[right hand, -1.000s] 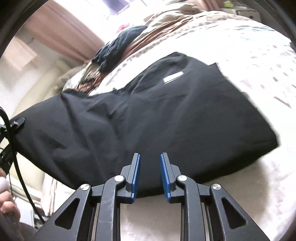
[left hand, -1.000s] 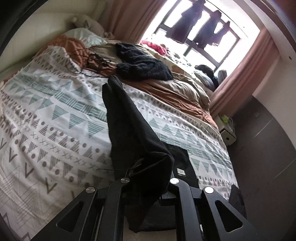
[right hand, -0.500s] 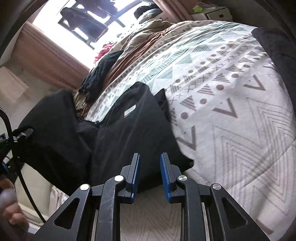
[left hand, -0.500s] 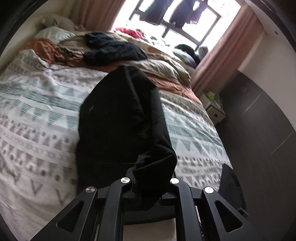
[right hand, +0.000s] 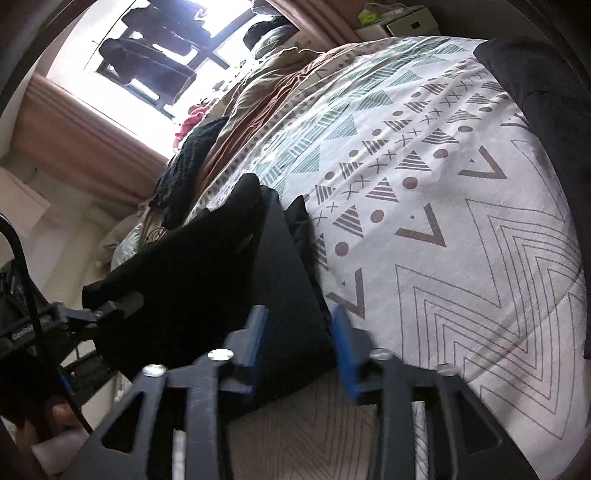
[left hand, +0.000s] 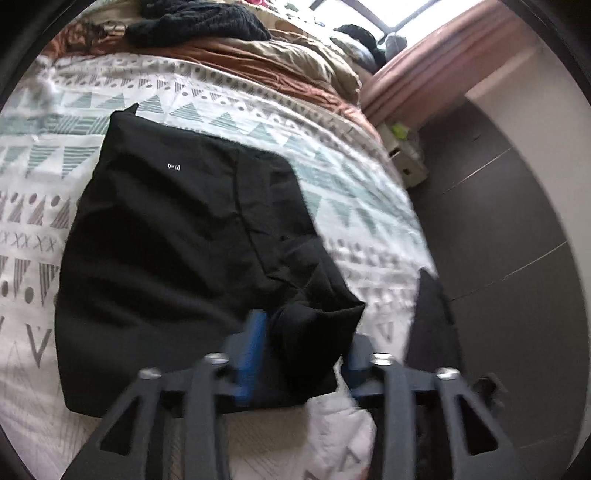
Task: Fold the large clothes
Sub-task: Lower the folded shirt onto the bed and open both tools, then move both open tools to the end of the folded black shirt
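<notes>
A large black garment lies folded on the patterned bedspread, with a small white label on top. My left gripper stands open, and a bunched black corner of the garment sits loose between its blue pads. In the right wrist view the same garment lies at the left of the bed. My right gripper is open, its jaws on either side of the garment's near edge. The left gripper shows at the far left of that view, against the cloth.
A brown and beige duvet and a dark knitted garment lie at the far end of the bed. A dark cloth hangs at the bed's right edge. Curtains and a small white unit stand by the window.
My left gripper has opened and lowered the fold onto the garment, which now lies flat. My right gripper has opened wider and moved up to the garment's near edge.
</notes>
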### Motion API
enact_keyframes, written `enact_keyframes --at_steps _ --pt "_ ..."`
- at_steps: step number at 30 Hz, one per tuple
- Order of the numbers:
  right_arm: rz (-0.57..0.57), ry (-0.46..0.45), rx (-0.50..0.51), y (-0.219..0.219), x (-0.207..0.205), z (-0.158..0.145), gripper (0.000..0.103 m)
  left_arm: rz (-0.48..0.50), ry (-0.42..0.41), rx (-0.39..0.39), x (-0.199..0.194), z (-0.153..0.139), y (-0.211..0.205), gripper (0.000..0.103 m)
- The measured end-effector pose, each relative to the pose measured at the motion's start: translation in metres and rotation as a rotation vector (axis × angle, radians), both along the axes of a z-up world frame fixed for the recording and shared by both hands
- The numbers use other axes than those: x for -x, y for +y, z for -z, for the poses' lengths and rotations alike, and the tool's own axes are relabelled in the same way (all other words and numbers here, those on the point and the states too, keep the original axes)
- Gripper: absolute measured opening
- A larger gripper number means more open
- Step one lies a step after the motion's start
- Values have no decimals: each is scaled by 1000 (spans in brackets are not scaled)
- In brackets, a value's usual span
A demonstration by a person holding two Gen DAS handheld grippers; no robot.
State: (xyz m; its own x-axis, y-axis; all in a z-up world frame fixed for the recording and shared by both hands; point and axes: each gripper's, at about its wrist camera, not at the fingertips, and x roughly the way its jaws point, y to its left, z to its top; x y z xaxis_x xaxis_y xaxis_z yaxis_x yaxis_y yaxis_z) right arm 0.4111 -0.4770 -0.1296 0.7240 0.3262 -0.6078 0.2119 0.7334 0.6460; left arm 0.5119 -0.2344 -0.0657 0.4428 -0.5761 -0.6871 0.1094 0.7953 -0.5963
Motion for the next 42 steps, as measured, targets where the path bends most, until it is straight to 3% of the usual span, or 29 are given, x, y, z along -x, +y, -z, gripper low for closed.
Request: enact_keyframes --at_steps 1,4,11,16,28,31,34,42 --pt "-4 -1 1 2 -1 0 45 -11 -14 6 2 -4 6 64" --pt "-15 -6 -3 10 -4 -1 46 -44 -69 13 9 -20 26 71" --pt "-23 -24 7 30 -7 -7 57 -104 -121 -32 27 -38 78 71" --pt "6 -33 15 37 -6 -10 58 -165 -131 -68 37 -40 122 71" --pt "79 -87 26 55 5 -28 68 -260 -119 -119 63 -26 205 71" --pt "72 -98 39 61 8 -35 69 -274 -116 -117 70 -18 221 80" --pt "52 -131 54 67 13 -43 84 -292 -115 -112 74 -9 234 85" --pt "6 -137 102 77 17 -48 85 -305 -68 -85 77 20 251 85"
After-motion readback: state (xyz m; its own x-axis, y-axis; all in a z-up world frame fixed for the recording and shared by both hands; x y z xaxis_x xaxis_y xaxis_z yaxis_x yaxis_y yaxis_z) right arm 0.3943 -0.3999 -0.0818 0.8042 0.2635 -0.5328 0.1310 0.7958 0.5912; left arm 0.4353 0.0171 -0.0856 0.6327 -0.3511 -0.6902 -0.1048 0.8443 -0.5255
